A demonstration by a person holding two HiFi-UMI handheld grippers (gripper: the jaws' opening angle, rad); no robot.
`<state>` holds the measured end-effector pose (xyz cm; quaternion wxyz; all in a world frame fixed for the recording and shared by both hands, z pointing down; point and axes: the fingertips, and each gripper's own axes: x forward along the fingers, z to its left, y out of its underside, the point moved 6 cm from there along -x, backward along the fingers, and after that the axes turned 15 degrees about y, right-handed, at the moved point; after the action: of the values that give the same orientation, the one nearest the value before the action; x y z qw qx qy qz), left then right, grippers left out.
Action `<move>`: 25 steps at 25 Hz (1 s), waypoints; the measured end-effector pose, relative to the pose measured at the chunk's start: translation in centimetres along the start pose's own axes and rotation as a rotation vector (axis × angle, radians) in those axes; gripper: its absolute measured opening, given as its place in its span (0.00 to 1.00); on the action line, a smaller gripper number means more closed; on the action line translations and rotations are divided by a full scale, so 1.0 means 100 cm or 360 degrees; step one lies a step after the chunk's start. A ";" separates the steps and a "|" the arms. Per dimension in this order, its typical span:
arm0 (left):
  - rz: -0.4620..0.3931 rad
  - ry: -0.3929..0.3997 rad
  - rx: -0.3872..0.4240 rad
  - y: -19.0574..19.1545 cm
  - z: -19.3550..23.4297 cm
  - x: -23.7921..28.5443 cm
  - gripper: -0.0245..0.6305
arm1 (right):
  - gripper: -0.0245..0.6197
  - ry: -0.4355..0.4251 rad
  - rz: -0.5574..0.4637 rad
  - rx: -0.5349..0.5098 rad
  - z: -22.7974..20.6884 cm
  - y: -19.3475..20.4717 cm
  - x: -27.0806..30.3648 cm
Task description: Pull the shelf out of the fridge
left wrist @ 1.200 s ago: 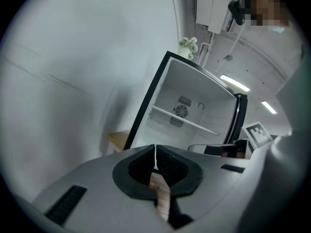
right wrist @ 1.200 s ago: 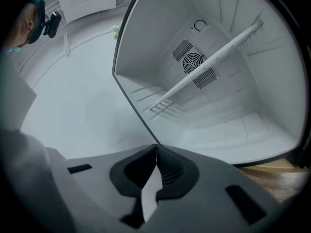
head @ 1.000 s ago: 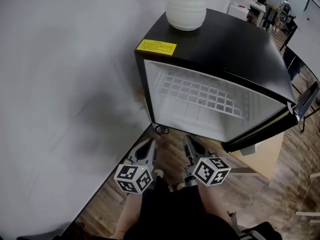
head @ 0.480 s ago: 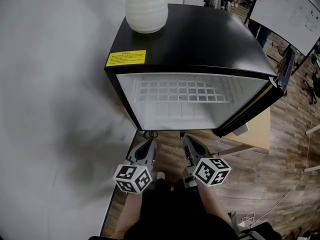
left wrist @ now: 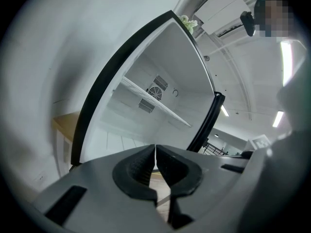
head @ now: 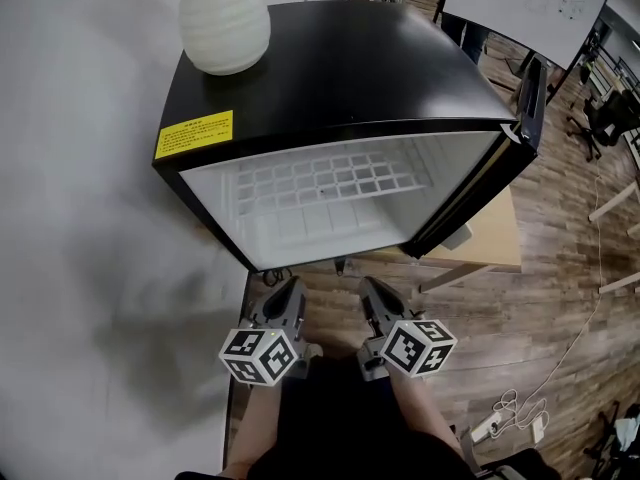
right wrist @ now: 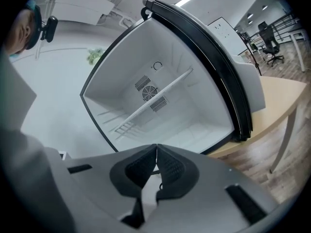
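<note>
Shelf (head: 325,180), a white wire grid, sits fully seated partway up inside the open fridge (head: 340,68), level across the cavity. I hold both grippers low in front of the opening, well short of it. My left gripper (head: 291,290) has its jaws pressed together on nothing. My right gripper (head: 371,288) is the same, pads touching and empty.

As I judge it, the first hazard is my own jaws. Brought in closed, they would butt the shelf's front wire instead of straddling it, so they must part before contact. A pull on one side only could skew the grid and wedge it in the side ledges. Once the back edge clears its supports, the shelf could tip and drop.

A hard tug on a jammed shelf might rock the cabinet and unsettle the white ribbed vase (head: 224,18) standing on top near the left edge. The open door (head: 478,180) hangs close on my right and could catch that gripper as I swing in.
</note>
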<state>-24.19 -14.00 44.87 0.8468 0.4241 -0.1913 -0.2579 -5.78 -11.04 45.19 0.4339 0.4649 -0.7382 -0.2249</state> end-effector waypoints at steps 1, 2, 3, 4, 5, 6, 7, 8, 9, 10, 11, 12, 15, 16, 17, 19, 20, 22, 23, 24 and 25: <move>-0.0003 -0.0001 -0.0004 -0.001 0.001 0.003 0.05 | 0.02 0.0007 -0.0003 0.0007 -0.002 -0.001 0.000; -0.0011 -0.0002 -0.0009 -0.001 0.002 0.006 0.05 | 0.02 0.0013 -0.0007 0.0013 -0.005 -0.003 0.000; -0.0023 -0.0003 -0.0014 -0.002 0.003 0.009 0.05 | 0.02 0.0019 -0.0011 0.0019 -0.008 -0.005 0.000; -0.0036 -0.0002 -0.0021 -0.003 0.004 0.011 0.05 | 0.02 0.0024 -0.0015 0.0026 -0.011 -0.007 0.000; -0.0049 -0.0001 -0.0033 -0.004 0.004 0.014 0.05 | 0.02 0.0026 -0.0018 0.0037 -0.014 -0.009 0.000; -0.0063 -0.0001 -0.0051 -0.004 0.005 0.016 0.05 | 0.02 0.0026 -0.0019 0.0054 -0.016 -0.012 0.001; -0.0077 -0.0001 -0.0077 -0.004 0.006 0.019 0.05 | 0.02 0.0022 -0.0019 0.0077 -0.019 -0.014 0.002; -0.0096 0.0001 -0.0112 -0.002 0.007 0.024 0.05 | 0.02 0.0015 -0.0020 0.0107 -0.024 -0.016 0.004; -0.0119 0.0006 -0.0154 -0.001 0.009 0.028 0.05 | 0.03 0.0006 -0.0022 0.0144 -0.028 -0.019 0.006; -0.0147 0.0013 -0.0204 0.000 0.010 0.033 0.05 | 0.03 -0.0005 -0.0024 0.0187 -0.033 -0.022 0.009; -0.0177 0.0022 -0.0257 0.000 0.011 0.037 0.05 | 0.03 -0.0019 -0.0023 0.0235 -0.036 -0.026 0.011; -0.0204 0.0030 -0.0309 0.000 0.011 0.040 0.05 | 0.03 -0.0034 -0.0023 0.0286 -0.038 -0.029 0.014; -0.0255 0.0055 -0.0416 -0.003 0.012 0.044 0.05 | 0.03 -0.0100 -0.0050 0.0414 -0.039 -0.043 0.019; -0.0274 0.0068 -0.0441 -0.004 0.012 0.046 0.05 | 0.03 -0.0137 -0.0065 0.0442 -0.037 -0.049 0.021; -0.0298 0.0088 -0.0472 -0.006 0.012 0.048 0.05 | 0.03 -0.0184 -0.0078 0.0468 -0.035 -0.055 0.024; -0.0350 0.0143 -0.0555 -0.011 0.013 0.053 0.05 | 0.03 -0.0265 -0.0082 0.0532 -0.031 -0.064 0.032; -0.0373 0.0170 -0.0596 -0.014 0.013 0.056 0.05 | 0.03 -0.0284 -0.0073 0.0568 -0.031 -0.067 0.035; -0.0418 0.0210 -0.0655 -0.019 0.013 0.062 0.05 | 0.03 -0.0310 -0.0060 0.0625 -0.032 -0.073 0.042; -0.0442 0.0228 -0.0680 -0.022 0.013 0.064 0.06 | 0.03 -0.0322 -0.0055 0.0649 -0.032 -0.076 0.045; -0.0464 0.0253 -0.0704 -0.024 0.013 0.067 0.09 | 0.03 -0.0331 -0.0051 0.0666 -0.031 -0.078 0.047; -0.0483 0.0283 -0.0731 -0.027 0.012 0.069 0.18 | 0.04 -0.0341 -0.0051 0.0677 -0.030 -0.081 0.049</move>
<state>-20.11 -20.24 44.06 0.8859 0.2660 0.0126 -0.3799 -0.18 -18.95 42.98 0.2417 0.5311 -0.8033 -0.1193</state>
